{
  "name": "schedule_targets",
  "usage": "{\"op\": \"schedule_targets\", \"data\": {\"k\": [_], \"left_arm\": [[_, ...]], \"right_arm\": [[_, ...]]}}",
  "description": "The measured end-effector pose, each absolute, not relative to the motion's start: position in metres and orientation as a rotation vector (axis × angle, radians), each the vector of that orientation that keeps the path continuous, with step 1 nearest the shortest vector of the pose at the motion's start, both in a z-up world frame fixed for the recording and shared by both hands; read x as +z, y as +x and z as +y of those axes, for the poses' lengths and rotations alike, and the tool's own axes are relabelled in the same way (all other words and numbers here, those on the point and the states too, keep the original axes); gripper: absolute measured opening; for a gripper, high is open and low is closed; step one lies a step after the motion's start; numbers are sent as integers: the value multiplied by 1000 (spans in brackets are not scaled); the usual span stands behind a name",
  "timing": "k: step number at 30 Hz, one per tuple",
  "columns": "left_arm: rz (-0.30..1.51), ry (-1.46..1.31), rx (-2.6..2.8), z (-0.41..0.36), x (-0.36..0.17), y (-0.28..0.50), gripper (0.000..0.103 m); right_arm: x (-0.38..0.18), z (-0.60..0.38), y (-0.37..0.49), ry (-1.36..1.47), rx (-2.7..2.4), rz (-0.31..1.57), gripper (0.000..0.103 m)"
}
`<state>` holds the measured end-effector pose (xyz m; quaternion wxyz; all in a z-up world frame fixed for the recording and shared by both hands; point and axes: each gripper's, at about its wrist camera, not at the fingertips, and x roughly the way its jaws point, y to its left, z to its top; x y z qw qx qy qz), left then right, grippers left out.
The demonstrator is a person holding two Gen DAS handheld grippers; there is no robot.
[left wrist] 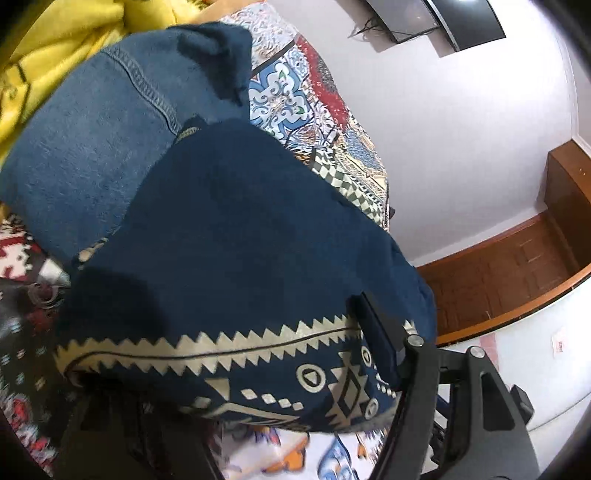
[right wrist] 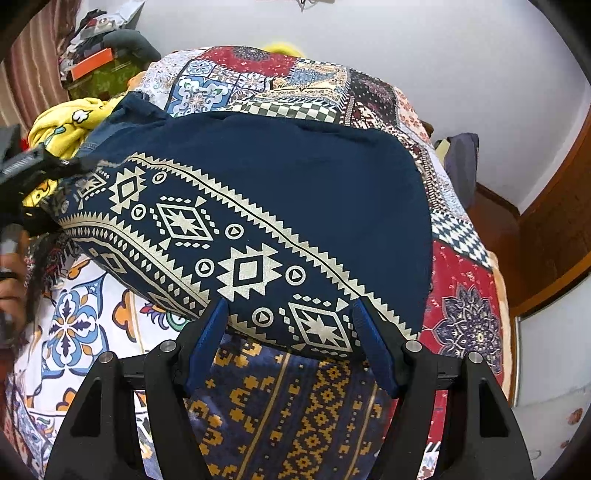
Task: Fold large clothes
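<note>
A large navy garment (right wrist: 295,192) with a cream geometric border lies folded on the patterned bedspread (right wrist: 461,280). My right gripper (right wrist: 291,332) is open, its blue pads (right wrist: 208,336) on either side of the garment's printed edge. In the left wrist view the same garment (left wrist: 240,240) drapes over the left gripper (left wrist: 258,376); only its right finger (left wrist: 380,343) shows, the other is hidden under cloth. The left gripper also shows in the right wrist view (right wrist: 40,166), at the garment's far left corner. A denim piece (left wrist: 92,140) lies behind the garment.
A yellow blanket (right wrist: 70,122) and a heap of clutter (right wrist: 103,62) lie at the bed's far left. A wooden floor and skirting (left wrist: 509,266) run beside the bed. A dark screen (left wrist: 443,18) hangs on the white wall.
</note>
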<state>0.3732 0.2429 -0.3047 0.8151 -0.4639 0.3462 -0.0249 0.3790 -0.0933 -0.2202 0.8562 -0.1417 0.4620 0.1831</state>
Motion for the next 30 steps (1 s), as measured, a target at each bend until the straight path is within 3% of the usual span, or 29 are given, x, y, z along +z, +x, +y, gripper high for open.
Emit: {"op": "schedule_targets", "data": {"k": [5,9,14,22,30], "left_arm": [[727,-1016,23,241,-302,376,65],[723,-904,126,239,-285,377,38],[684,-690,194,228,-252,382,24],[534,-586,157,233,-192,349,12],[600,-465,269,258,-218,320,12]], "right_arm": [[-220,-92,382,-282,383,994,66],[-212,-94,380,-262,381,992,66],[-196,-89,387,-197,437,1003,66],[-179,-51,411,-67,561,1002,66],[-195,24,416,-161,699,1014,66]]}}
